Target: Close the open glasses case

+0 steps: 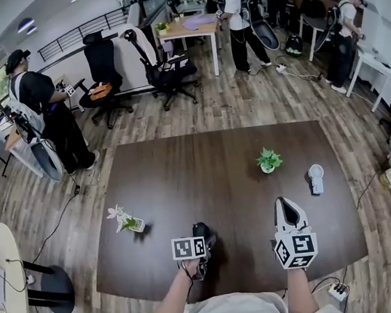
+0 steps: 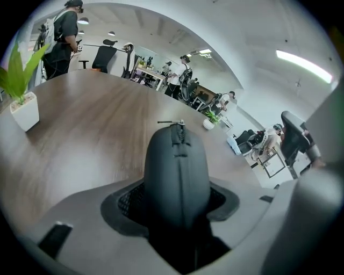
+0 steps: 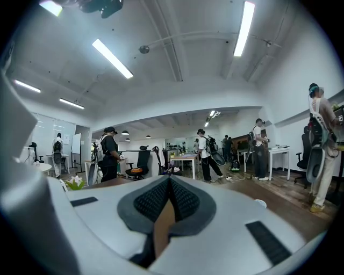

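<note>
The left gripper (image 1: 201,240) points down at the tabletop (image 1: 204,169), its jaws spread wide and pinching the black glasses case (image 2: 177,174) between their pads. The case sticks out beyond the jaws, with its zip seam facing up and the pull tab at its far tip. The right gripper (image 1: 284,205) is held level, well apart from the case, its jaws pressed together with nothing in them. Beyond those jaws stand a small green plant (image 1: 268,159) and a white fan (image 1: 316,178)
</note>
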`<state>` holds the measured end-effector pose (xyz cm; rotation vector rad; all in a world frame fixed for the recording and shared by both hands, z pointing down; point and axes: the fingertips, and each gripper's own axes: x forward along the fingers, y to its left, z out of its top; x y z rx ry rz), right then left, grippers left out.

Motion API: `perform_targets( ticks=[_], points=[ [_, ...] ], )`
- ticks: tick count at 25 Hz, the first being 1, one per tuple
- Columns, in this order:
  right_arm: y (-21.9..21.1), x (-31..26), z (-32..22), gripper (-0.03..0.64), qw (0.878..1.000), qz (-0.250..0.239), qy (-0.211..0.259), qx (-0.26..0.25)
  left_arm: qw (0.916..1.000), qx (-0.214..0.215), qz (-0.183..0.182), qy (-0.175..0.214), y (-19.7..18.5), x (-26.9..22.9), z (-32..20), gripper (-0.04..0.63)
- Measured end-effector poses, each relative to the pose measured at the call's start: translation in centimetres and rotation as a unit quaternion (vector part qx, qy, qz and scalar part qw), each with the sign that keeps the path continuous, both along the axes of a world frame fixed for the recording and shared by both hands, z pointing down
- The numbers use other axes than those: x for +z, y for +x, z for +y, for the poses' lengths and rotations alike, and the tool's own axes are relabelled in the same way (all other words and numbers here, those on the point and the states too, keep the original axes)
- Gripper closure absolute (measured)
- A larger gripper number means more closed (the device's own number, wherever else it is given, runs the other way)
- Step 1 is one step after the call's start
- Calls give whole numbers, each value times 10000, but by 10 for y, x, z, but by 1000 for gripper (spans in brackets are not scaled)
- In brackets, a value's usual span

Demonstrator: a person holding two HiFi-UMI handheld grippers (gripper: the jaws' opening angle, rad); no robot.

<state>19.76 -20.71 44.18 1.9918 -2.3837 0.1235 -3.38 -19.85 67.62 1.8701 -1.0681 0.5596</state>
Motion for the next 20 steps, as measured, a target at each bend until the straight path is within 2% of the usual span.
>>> perform_targets(
  ticks=[3, 7, 8, 9, 12, 17, 20],
  points=[
    [1, -2, 1, 615, 10000, -3, 15, 13, 10000, -15, -33, -7, -1, 0, 0, 328],
    [3, -3, 2, 615, 10000, -20, 50, 37, 9999, -34, 100, 42, 0, 0, 0, 319],
    [4, -3, 2, 615, 10000, -26, 58, 43, 9999, -50, 114, 112, -1, -2, 0, 296],
    [5, -4, 3, 615, 10000, -27, 64, 49, 9997, -87, 101, 213, -2, -5, -1, 244],
    [7, -5, 4, 615, 9999, -16, 79, 62, 9978, -240, -80, 608, -12, -21, -7, 201],
    [6, -7, 3, 615, 9999, -4, 98, 54, 9891, -366, -537, 1319, -28, -57, -17, 193],
    [5, -9, 3, 615, 9999, 25, 126, 30, 9819, -439, -588, 1747, -33, -84, -22, 198]
  ],
)
